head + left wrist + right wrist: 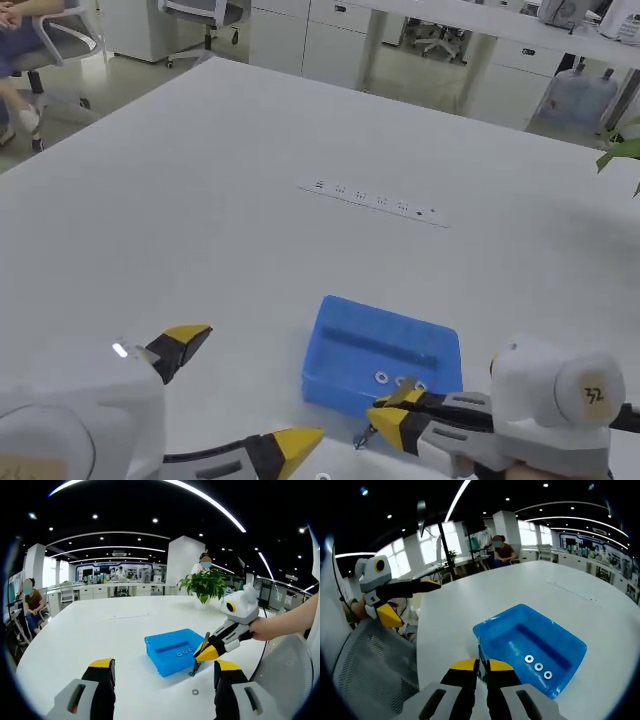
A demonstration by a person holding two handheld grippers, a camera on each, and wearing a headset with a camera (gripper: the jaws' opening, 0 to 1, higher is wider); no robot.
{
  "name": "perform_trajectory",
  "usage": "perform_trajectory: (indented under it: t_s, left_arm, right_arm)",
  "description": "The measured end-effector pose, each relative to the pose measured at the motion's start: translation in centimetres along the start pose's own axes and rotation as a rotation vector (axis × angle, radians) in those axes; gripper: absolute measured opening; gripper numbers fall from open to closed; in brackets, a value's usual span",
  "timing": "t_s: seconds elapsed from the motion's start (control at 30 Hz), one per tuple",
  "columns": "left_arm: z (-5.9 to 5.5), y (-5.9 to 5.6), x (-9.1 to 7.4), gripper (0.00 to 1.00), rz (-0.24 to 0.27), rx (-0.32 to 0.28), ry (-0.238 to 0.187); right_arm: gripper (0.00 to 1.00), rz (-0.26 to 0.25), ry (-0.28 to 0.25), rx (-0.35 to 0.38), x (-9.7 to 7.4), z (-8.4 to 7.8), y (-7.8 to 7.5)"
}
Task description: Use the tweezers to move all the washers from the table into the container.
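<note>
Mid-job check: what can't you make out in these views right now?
- Tips of the tweezers: too small in the head and left gripper views to tell if they pinch a washer.
- Washers left on the table: one loose washer shows in the left gripper view; the head view's bottom edge and the right gripper cut off the near tabletop.

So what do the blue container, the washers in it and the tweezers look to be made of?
Container: likely moulded plastic, going by its uniform bright blue colour, slight gloss and rounded corners.
Washers: probably metal, as they are pale silvery rings with a bright glint, though too small to be sure.
Tweezers: a thin dark strip with a dull sheen, likely metal, perhaps coated.
</note>
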State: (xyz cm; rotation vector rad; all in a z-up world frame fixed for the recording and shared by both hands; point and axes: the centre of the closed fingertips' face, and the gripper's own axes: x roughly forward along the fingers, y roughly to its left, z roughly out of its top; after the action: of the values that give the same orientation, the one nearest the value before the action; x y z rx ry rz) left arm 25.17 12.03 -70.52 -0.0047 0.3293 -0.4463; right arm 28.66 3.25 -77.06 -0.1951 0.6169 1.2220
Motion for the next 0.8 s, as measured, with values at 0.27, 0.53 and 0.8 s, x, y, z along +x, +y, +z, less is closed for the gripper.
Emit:
perform_trajectory:
  t_s: [0.27,0.53,0.8]
  left_arm:
    - [0.0,-0.1,0.0,0.82,-0.006,0.004,0.004]
    - [-0.1,-0.2,0.0,0.82,-0.01,0.007,0.007]
    - [-0.1,-0.2,0.0,0.82,-0.012,0.007,0.006]
  right_arm:
    - [0.03,0.012,0.036,-0.15,0.3,-0.2,0.9]
    - [0.02,0.009,0.033,-0.133,0.2,0.0,0.8]
    - [0.02,0.038,-0.072,-0.064,-1.7,3.0,1.3]
